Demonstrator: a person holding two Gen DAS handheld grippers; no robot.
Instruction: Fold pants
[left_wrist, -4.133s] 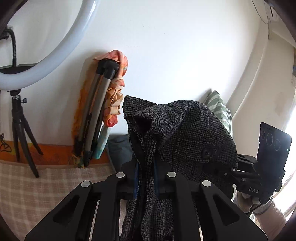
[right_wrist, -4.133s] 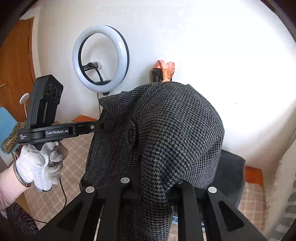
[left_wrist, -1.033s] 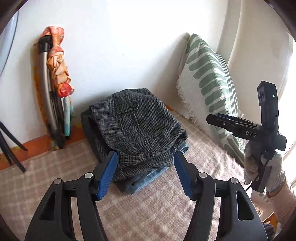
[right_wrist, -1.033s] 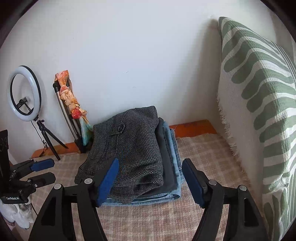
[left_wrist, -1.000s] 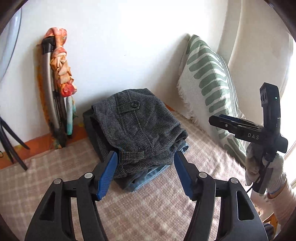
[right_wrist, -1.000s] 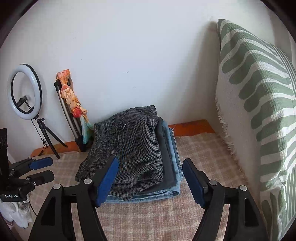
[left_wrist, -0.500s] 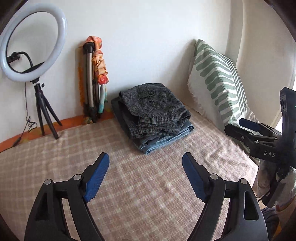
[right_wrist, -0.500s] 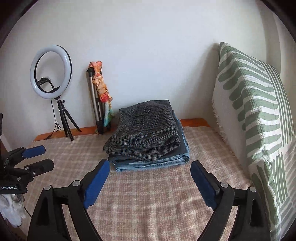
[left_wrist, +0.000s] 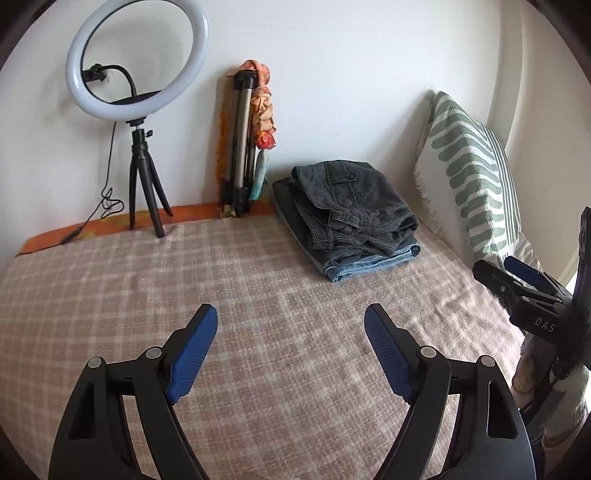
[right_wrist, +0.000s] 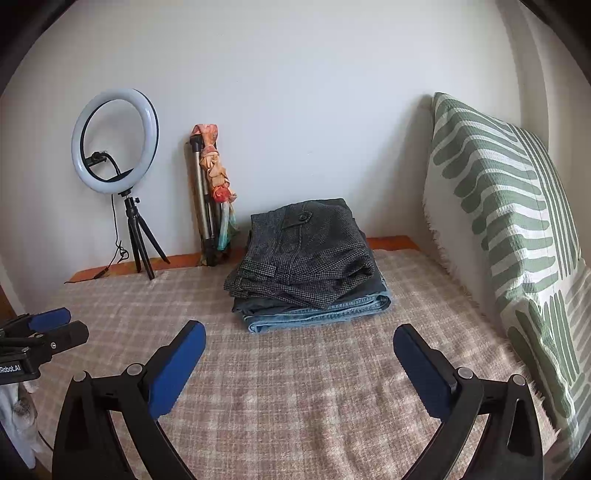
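The dark grey houndstooth pants (left_wrist: 354, 199) lie folded on top of a stack with folded blue jeans (left_wrist: 369, 260) beneath, at the far side of the bed; they also show in the right wrist view (right_wrist: 303, 254). My left gripper (left_wrist: 290, 321) is open and empty, well back from the stack over the checked blanket. My right gripper (right_wrist: 299, 336) is open and empty, also back from the stack. The right gripper also shows at the right edge of the left wrist view (left_wrist: 517, 280), and the left gripper at the left edge of the right wrist view (right_wrist: 48, 328).
A checked blanket (left_wrist: 184, 295) covers the bed. A green-striped pillow (right_wrist: 517, 229) leans on the right. A ring light on a tripod (left_wrist: 136, 70) and a folded tripod with an orange cloth (left_wrist: 247, 140) stand against the back wall.
Both grippers let go of the houndstooth pants, which now rest on the stack. Both have pulled back toward the near side of the bed, jaws wide open.
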